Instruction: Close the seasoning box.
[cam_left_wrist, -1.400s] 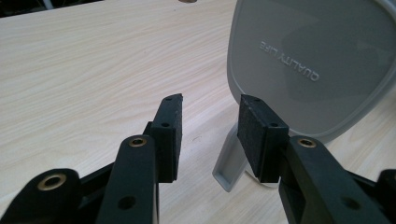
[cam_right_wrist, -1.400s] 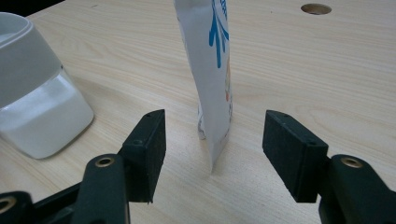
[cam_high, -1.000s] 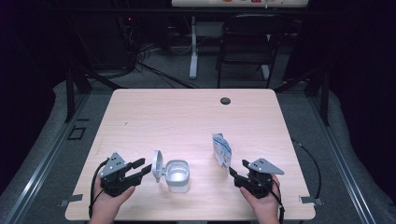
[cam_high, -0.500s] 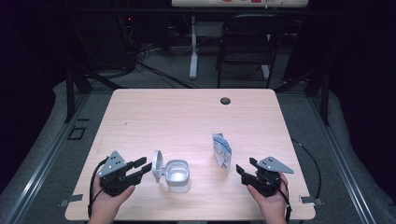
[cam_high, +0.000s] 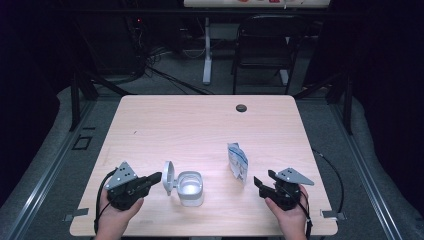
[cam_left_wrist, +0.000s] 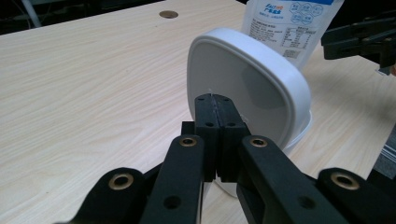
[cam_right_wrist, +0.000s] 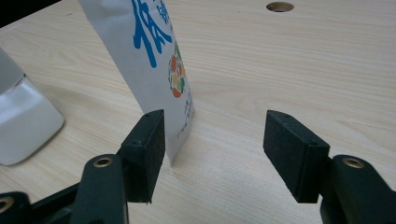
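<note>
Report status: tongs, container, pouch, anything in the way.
Left tongs shut at container lid. Right tongs open beside upright pouch. Nothing blocking.

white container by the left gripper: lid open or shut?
Open. The hinged lid stands upright at the left side of the white container, whose mouth is uncovered in the high view. The left gripper, jaws together, points at the lid.

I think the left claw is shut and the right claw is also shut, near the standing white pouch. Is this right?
Not quite. The left claw is shut, its jaws pressed together just before the container lid. But the right claw is open: the right gripper view shows a wide gap between its jaws, with the standing white pouch beside one of them.
</note>
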